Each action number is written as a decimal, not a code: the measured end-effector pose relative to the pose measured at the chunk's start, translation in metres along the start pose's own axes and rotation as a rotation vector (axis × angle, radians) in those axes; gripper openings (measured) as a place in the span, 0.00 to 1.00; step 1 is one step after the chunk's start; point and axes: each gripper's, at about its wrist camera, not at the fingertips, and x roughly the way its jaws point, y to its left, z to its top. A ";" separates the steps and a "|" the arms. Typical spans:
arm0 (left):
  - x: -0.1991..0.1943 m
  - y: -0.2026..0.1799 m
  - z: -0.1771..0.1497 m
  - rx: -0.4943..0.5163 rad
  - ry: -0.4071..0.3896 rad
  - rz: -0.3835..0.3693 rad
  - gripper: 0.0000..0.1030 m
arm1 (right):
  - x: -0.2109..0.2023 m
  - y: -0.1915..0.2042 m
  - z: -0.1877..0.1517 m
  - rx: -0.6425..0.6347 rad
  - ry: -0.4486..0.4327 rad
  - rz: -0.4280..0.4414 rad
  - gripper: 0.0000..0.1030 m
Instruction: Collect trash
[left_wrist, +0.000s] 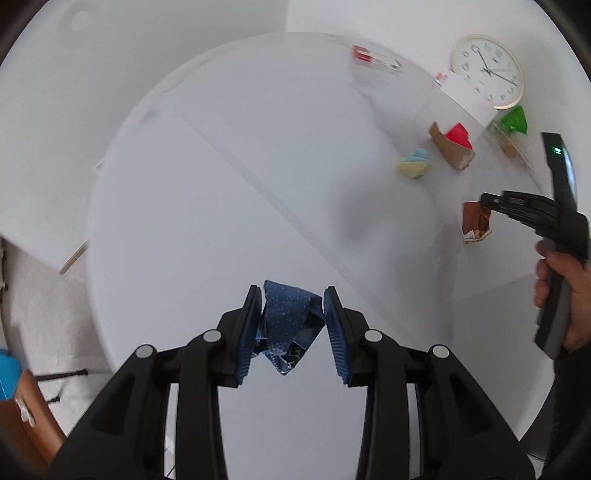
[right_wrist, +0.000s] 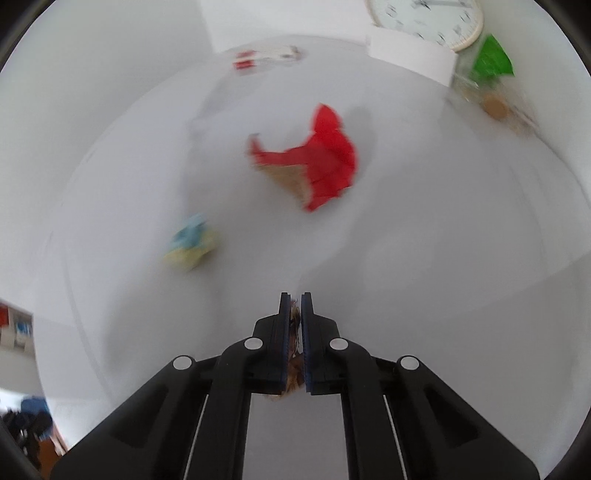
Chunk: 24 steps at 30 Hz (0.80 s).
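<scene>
Plainly, the left gripper (left_wrist: 291, 325) was clamped on a crumpled blue wrapper (left_wrist: 288, 325) with pale dots, its ribbed blue pads pressing the foil from both sides above the white table (left_wrist: 221, 184). The right gripper (right_wrist: 294, 332) was clenched as well — a brown wrapper (right_wrist: 294, 350) was squeezed in the narrow slit between its pads; in the left wrist view the same brown wrapper hung from its black fingertips, clear of the table, with a hand (left_wrist: 565, 291) wrapped round the handle.

Farther out on the table lay more trash: a small yellow and pale blue wad (right_wrist: 192, 245), and beyond it a red crumpled paper (right_wrist: 325, 158) resting on a piece of brown cardboard (right_wrist: 291, 181), touching it. Near the table's far edge sat a red and white packet (right_wrist: 266, 57). At the far right a round clock (right_wrist: 424, 18) stood behind a white card (right_wrist: 410, 55), and beside them a green wrapper (right_wrist: 491, 59) lay among blurred clear plastic.
</scene>
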 end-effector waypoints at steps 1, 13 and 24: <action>-0.008 0.011 -0.009 -0.015 -0.005 0.004 0.34 | -0.006 0.004 -0.004 -0.009 -0.007 0.008 0.06; -0.059 0.104 -0.093 -0.137 -0.036 0.026 0.34 | -0.036 0.030 -0.060 0.018 -0.006 0.017 0.42; -0.058 0.101 -0.084 -0.127 -0.030 0.031 0.34 | 0.018 0.028 -0.048 0.226 0.076 -0.079 0.51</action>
